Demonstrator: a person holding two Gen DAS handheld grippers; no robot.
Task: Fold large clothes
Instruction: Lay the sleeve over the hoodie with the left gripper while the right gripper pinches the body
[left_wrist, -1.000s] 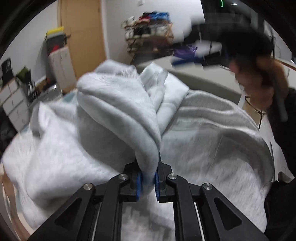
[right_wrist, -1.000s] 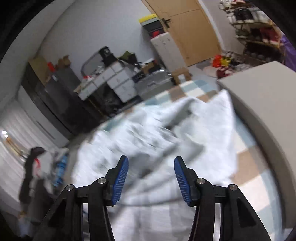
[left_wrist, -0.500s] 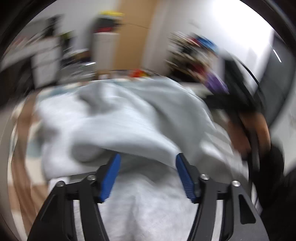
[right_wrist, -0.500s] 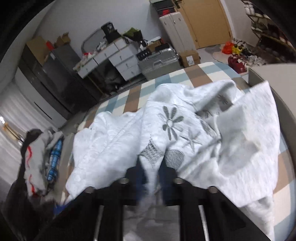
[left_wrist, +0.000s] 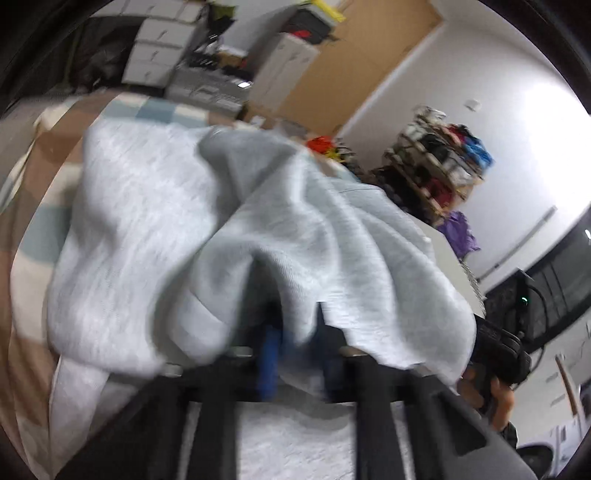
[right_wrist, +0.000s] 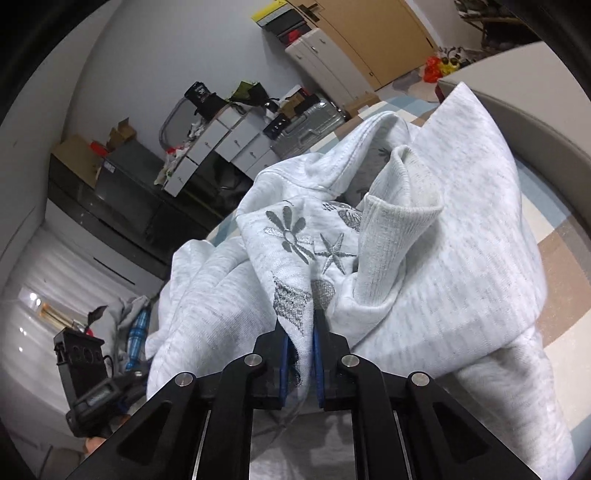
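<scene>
A light grey sweatshirt (left_wrist: 147, 206) lies bunched on a checked bed cover (left_wrist: 44, 155). My left gripper (left_wrist: 297, 350) has its jaws closing, and a fold of the grey fabric is pinched between the blue pads and drapes over them; this view is blurred. In the right wrist view the sweatshirt (right_wrist: 461, 240) shows grey embroidered flowers (right_wrist: 288, 229) and a ribbed cuff (right_wrist: 399, 221). My right gripper (right_wrist: 300, 354) is shut on the embroidered fold. The other hand-held gripper (right_wrist: 88, 391) shows at the lower left.
A grey padded bed edge (right_wrist: 535, 122) runs along the right. Beyond the bed stand white drawers (right_wrist: 229, 140), a silver suitcase (right_wrist: 310, 122), a wooden door (right_wrist: 369, 33) and a rack of clothes (left_wrist: 436, 158). A heap of clothes (right_wrist: 129, 321) lies at the left.
My left gripper let go of one fold, opened, rolled over and closed on another fold. My right gripper came down from open and shut on the embroidered part.
</scene>
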